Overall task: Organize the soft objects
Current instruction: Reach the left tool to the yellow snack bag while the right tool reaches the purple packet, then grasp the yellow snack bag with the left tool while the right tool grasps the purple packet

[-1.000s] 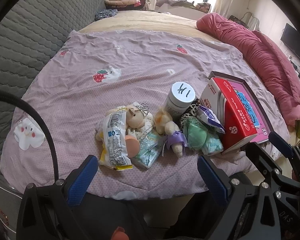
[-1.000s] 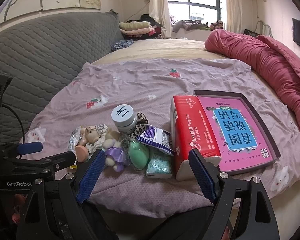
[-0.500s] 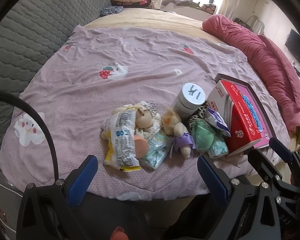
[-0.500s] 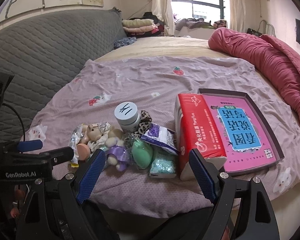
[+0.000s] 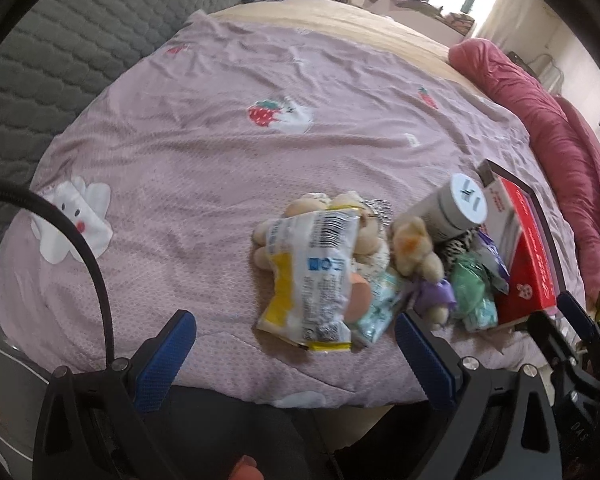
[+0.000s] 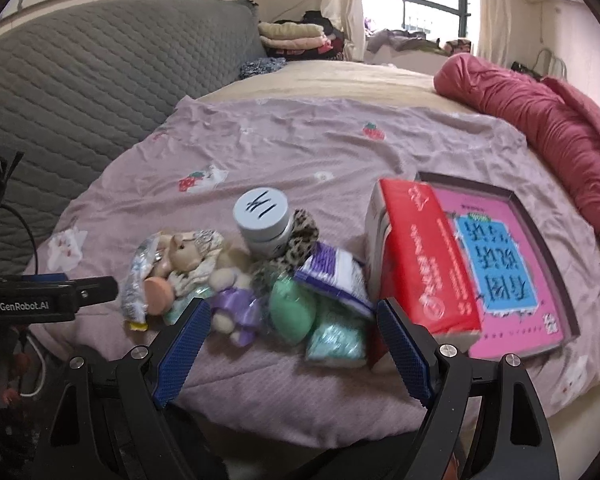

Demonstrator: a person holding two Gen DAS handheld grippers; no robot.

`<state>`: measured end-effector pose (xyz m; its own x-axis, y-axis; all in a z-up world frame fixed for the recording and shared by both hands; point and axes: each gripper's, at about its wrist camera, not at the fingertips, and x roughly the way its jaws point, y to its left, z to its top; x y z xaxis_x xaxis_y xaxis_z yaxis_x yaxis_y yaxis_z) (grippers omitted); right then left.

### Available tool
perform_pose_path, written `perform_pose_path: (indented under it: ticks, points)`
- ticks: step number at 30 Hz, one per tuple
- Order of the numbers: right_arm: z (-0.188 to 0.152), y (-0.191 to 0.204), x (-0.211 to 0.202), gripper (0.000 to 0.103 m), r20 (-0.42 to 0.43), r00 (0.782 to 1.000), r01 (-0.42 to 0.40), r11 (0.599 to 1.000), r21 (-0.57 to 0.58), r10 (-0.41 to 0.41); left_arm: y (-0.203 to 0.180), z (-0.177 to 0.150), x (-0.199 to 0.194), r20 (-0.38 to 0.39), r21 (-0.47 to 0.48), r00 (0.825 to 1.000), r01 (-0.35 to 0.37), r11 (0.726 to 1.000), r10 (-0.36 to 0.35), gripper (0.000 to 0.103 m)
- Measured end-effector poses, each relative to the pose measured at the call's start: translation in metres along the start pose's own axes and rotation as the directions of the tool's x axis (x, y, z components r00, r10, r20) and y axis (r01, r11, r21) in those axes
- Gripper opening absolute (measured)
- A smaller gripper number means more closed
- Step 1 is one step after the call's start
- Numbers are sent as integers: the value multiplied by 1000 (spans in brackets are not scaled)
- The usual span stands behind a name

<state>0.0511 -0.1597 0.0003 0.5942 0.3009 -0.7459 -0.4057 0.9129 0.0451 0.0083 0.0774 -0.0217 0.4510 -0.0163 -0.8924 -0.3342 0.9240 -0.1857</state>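
Note:
A heap of small soft things lies near the front edge of the pink bedspread [image 5: 204, 152]: a snack packet [image 5: 312, 276], a plush doll [image 6: 188, 256], a bear in a purple dress [image 6: 236, 312], a green sponge [image 6: 292, 312], a teal pack [image 6: 334, 340], a purple sachet [image 6: 334, 276] and a leopard scrunchie [image 6: 300, 240]. A white-lidded jar [image 6: 262, 220] stands behind them. My left gripper [image 5: 292, 344] is open and empty, just short of the snack packet. My right gripper [image 6: 292, 344] is open and empty, in front of the sponge.
A red tissue pack [image 6: 420, 264] leans on a dark tray [image 6: 556, 240] holding a pink book, right of the heap. A rolled red duvet [image 6: 548, 120] lies along the right side. A grey quilted headboard [image 6: 80, 92] stands at left. Folded clothes [image 6: 292, 36] sit far back.
Both grippers have moved forward toward the heap; it looks larger and closer. The left view has swung so the heap sits right of centre. Nothing was picked up.

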Motion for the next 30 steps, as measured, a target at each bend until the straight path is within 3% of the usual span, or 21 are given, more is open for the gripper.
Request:
perform_pose_path:
  ticks: [8, 13, 16, 22, 26, 30]
  points:
    - [7, -7, 17, 86, -21, 999, 25, 996, -89, -27, 11, 17, 38, -51, -46, 998, 34, 998, -36, 101]
    - [11, -14, 32, 86, -36, 993, 105, 981, -161, -112, 18, 22, 58, -90, -79, 992, 80, 994, -87, 100]
    - [11, -8, 47, 84, -59, 981, 162, 951, -264, -183, 22, 24, 67, -113, -103, 984, 123, 987, -135, 99]
    - [-1, 10, 80, 61, -63, 957, 215, 836, -504, -284, 29, 27, 73, -107, -128, 981, 145, 981, -159, 98]
    - [2, 16, 97, 52, -56, 955, 216, 812, -542, -291, 30, 28, 76, -117, -130, 978, 157, 979, -172, 98]
    - [7, 13, 113, 22, -82, 952, 204, 809, -552, -296, 34, 25, 84, -145, -162, 966, 191, 968, -214, 98]
